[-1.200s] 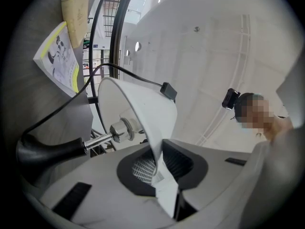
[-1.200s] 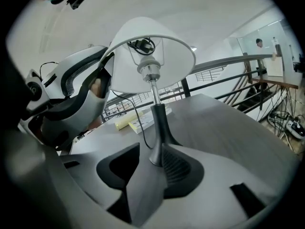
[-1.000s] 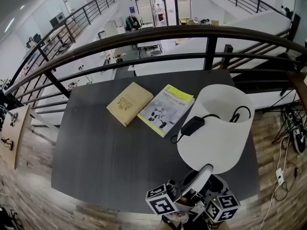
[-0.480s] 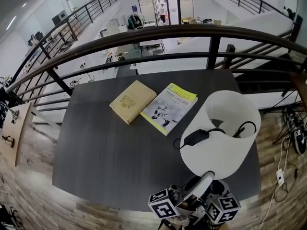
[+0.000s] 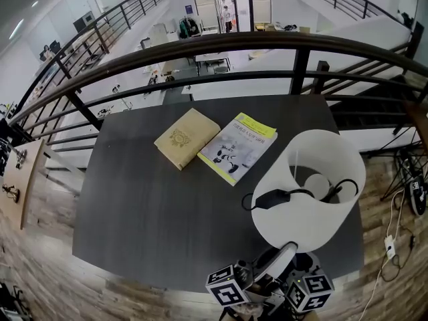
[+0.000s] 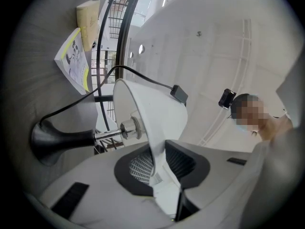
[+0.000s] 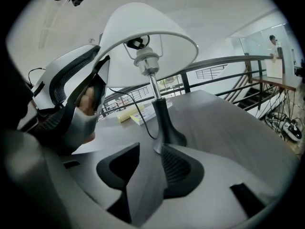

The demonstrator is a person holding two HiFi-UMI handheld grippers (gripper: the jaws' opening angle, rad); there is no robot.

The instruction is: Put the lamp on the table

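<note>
The lamp has a white shade (image 5: 307,192), a chrome stem and a black flared base (image 7: 167,132). It stands on the dark table (image 5: 147,206) near the right front corner. Its black cord with an inline switch (image 5: 267,198) is draped over the shade. My left gripper (image 6: 157,163) has the lower rim of the shade (image 6: 152,123) between its jaws, which are opening, with a gap showing at the pads. My right gripper (image 7: 145,149) is open and holds nothing, its tips just short of the base.
A tan book (image 5: 186,138) and a yellow-edged booklet (image 5: 235,146) lie at the back middle of the table. A dark railing (image 5: 200,49) runs behind the table. The front edge of the table is just before the grippers. Cables lie on the floor at right (image 5: 394,246).
The shade has shifted a little to the right and nearer, and has come upright, so its inside shows more. The grippers stay at the bottom edge.
</note>
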